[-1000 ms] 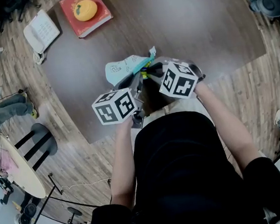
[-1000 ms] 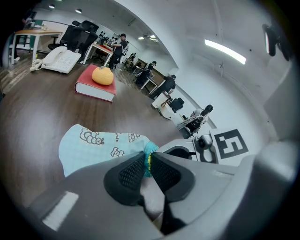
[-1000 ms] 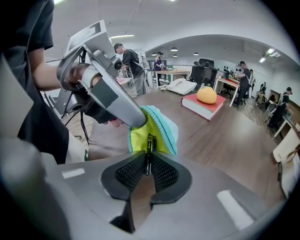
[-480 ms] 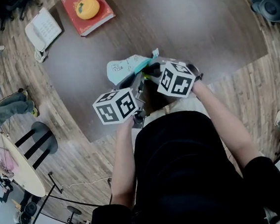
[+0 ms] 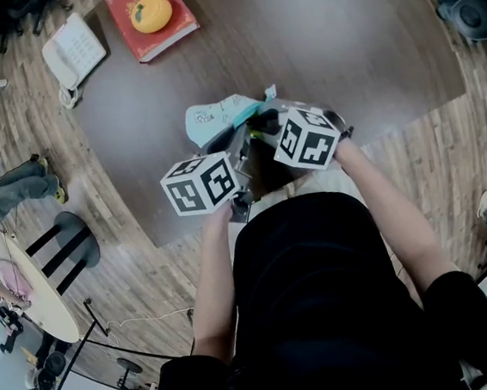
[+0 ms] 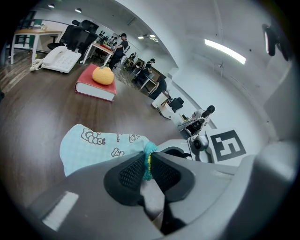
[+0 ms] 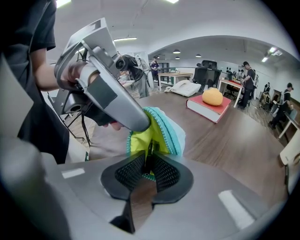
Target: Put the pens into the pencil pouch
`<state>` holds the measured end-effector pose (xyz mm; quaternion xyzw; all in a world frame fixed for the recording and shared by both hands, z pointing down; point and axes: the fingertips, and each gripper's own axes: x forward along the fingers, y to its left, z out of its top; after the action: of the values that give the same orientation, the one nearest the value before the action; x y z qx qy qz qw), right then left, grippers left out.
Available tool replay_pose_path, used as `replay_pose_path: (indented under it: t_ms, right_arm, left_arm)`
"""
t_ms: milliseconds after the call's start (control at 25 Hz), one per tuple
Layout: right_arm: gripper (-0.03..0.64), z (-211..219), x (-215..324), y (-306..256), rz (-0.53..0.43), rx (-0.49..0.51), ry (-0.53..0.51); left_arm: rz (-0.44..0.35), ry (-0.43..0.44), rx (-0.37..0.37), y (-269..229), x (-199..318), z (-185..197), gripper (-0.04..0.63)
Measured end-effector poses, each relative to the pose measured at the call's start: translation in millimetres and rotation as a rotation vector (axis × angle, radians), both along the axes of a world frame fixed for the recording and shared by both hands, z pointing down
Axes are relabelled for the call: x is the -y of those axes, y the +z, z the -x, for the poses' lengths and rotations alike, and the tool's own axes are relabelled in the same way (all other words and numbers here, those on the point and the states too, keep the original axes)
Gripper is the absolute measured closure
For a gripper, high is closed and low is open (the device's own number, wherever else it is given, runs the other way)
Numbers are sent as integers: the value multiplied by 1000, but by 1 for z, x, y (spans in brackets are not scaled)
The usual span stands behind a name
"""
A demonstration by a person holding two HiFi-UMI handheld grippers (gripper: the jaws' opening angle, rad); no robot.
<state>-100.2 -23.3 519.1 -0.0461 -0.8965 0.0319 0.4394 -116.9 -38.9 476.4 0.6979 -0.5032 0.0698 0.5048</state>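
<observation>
The pencil pouch (image 5: 213,115) is light teal with cartoon prints and lies on the dark wooden table (image 5: 340,41), its mouth toward me. My left gripper (image 5: 237,145) is shut on the pouch's teal zipper edge (image 6: 149,157). The pouch body (image 6: 93,147) stretches away to the left. My right gripper (image 5: 262,127) is shut on the opposite edge of the mouth. Its yellow lining (image 7: 140,138) shows there, with a thin dark piece (image 7: 149,152) between the pads. I cannot tell whether that piece is a zipper pull or a pen. No pen shows plainly.
A red book (image 5: 174,28) with an orange (image 5: 154,14) on it lies at the table's far left, beside a white telephone (image 5: 75,52). The table's near edge runs just in front of my body. A black stool (image 5: 67,243) and a round white table (image 5: 29,294) stand on the floor at left.
</observation>
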Motion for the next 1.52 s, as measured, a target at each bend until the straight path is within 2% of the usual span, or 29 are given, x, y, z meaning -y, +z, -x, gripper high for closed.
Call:
replay_pose_path:
  t_ms: [920, 1160, 1520]
  right_arm:
    - [569, -19, 1, -10, -5, 36, -16]
    - [569, -35, 16, -23, -18, 79, 39]
    - [569, -72, 45, -49, -41, 141, 138]
  left_arm:
    - [5, -26, 25, 1, 3, -4, 563]
    - [10, -48, 33, 0, 7, -12, 562]
    - [-24, -105, 46, -17, 17, -32, 563]
